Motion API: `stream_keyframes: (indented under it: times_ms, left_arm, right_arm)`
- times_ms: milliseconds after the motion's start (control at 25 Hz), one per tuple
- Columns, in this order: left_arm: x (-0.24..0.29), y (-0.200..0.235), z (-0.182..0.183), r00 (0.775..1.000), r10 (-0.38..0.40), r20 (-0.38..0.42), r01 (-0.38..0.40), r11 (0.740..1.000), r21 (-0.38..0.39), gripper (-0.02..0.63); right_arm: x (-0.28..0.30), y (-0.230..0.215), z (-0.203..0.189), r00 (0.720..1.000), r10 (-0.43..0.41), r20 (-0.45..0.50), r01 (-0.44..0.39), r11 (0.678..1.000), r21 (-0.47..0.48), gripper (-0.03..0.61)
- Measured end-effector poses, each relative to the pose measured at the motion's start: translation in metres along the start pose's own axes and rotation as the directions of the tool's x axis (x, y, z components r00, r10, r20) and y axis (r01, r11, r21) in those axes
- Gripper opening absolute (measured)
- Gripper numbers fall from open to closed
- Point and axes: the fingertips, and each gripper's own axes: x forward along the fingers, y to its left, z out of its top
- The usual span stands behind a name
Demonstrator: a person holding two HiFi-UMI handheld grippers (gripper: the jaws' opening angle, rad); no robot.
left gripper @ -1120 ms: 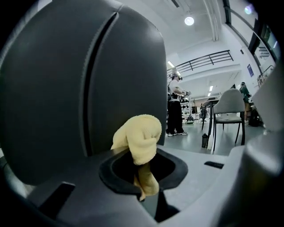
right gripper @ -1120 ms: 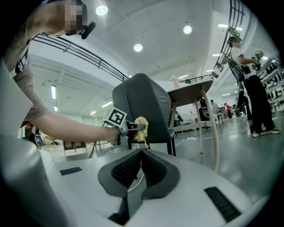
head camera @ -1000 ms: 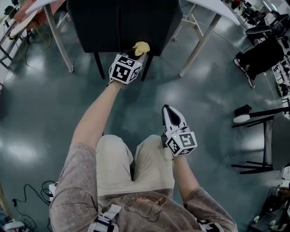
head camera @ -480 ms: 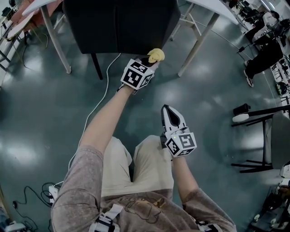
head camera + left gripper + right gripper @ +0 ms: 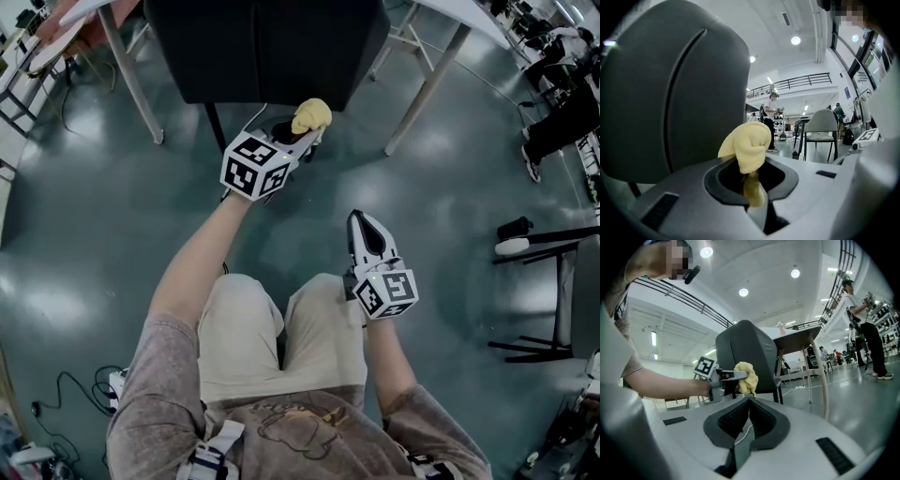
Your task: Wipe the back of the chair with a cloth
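Between left gripper (image 5: 302, 134) jaws: cloth (image 5: 311, 115) sat clamped (bunched up).
Just ahead: chair (image 5: 267, 47) back stood near.
Right gripper (image 5: 362, 223): was clenched, empty.

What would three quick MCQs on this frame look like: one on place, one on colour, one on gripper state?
1. Where is the cloth?
A) in the left gripper's jaws
B) on the floor
C) draped over a table

2. What colour is the cloth?
A) blue
B) yellow
C) white

3. How do the right gripper's jaws stand?
A) shut on the cloth
B) wide apart
C) together, nothing between them

Key:
1 A, the left gripper view shows its jaws clamped on the cloth.
2 B, it reads yellow in all three views.
3 C, the right gripper view shows the pads meeting with nothing held.
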Motion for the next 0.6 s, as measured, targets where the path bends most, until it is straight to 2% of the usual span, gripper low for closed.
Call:
stream_keyframes:
  times_ms: [200, 400, 600]
  left_arm:
    - [-0.074, 0.032, 0.002, 0.993, 0.110, 0.045, -0.109, 0.994, -0.014, 0.067]
    - [-0.151, 0.057, -0.004, 0.972, 0.229, 0.061, -0.225, 0.973, -0.055, 0.067]
    - [-0.184, 0.062, 0.014, 0.959, 0.268, 0.087, -0.262, 0.962, -0.076, 0.067]
  right_arm:
    - [0.011, 0.000, -0.001, 1.000, 0.014, 0.008, -0.014, 1.000, 0.004, 0.026]
    - [0.030, 0.015, 0.002, 0.998, 0.054, 0.017, -0.055, 0.999, 0.002, 0.026]
    - [0.050, 0.023, 0.017, 0.996, 0.092, 0.017, -0.092, 0.996, -0.002, 0.026]
